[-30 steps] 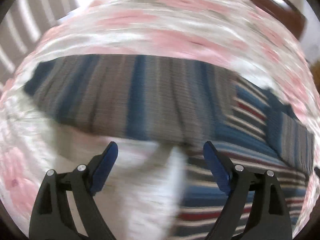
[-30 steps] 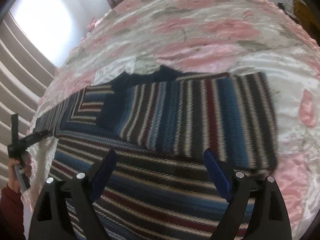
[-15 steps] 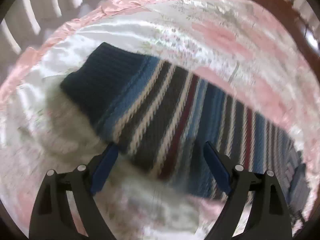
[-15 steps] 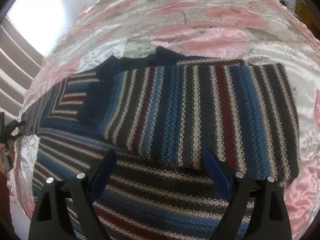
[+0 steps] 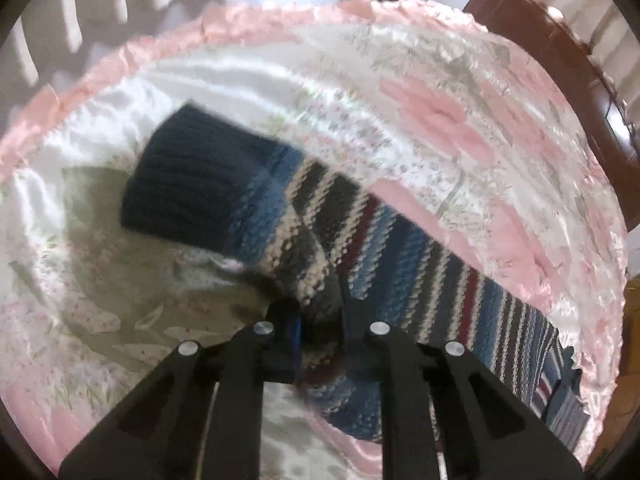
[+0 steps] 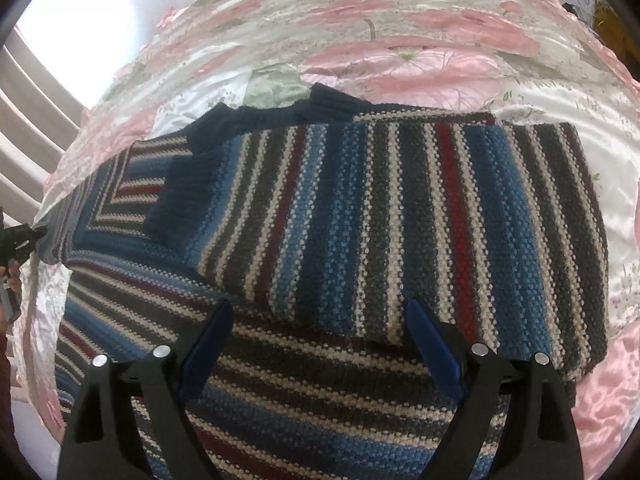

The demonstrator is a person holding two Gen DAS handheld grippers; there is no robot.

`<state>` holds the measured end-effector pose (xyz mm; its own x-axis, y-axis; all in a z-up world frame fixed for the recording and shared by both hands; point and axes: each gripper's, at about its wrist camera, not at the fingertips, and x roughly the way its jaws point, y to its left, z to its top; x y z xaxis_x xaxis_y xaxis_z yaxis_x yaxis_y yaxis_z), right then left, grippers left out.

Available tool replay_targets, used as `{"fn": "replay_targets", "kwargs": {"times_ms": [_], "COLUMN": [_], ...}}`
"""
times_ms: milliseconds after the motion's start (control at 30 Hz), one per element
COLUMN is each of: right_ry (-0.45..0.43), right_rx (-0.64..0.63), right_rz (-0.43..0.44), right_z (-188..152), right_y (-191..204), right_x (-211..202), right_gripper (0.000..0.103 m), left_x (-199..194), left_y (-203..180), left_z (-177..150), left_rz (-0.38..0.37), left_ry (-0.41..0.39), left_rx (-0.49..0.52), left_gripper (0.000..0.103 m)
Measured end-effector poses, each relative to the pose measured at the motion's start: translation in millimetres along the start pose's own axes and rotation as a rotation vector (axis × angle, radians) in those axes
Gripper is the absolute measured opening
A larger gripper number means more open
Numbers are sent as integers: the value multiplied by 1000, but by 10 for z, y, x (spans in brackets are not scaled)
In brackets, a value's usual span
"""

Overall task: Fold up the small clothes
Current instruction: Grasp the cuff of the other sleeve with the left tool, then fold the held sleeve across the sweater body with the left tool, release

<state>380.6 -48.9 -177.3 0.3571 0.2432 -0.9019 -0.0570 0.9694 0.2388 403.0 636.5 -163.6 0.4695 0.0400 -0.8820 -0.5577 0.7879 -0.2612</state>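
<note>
Left wrist view: the left gripper is pinching a fold of the striped sweater's sleeve, whose navy cuff lies on the floral bedspread near its pink-frilled edge. Right wrist view: the striped sweater lies spread across the middle of the bed, one sleeve folded over its body and the other stretched toward the left edge, while the right gripper hovers above it with fingers spread wide
</note>
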Motion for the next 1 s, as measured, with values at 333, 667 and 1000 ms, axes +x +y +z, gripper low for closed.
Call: {"fn": "replay_targets", "kwargs": {"times_ms": [333,667,1000], "right_ry": [-36,-55,-70], "right_rx": [-15,0,0], "right_rz": [0,-11,-18], "right_z": [-93,-147,-194], "right_y": [-64,-264,-416], "right_x": [-237,-353,-402], "right_gripper": [89,89,89], "left_x": [-569,-724,-512], "left_y": [-1078,-2397,-3439], "left_z": [-478,-1340,-2293], "left_rz": [-127,-258,-386], "left_ry": [-144,-136,-43], "left_rx": [256,461,549], "left_gripper": [11,11,12]}}
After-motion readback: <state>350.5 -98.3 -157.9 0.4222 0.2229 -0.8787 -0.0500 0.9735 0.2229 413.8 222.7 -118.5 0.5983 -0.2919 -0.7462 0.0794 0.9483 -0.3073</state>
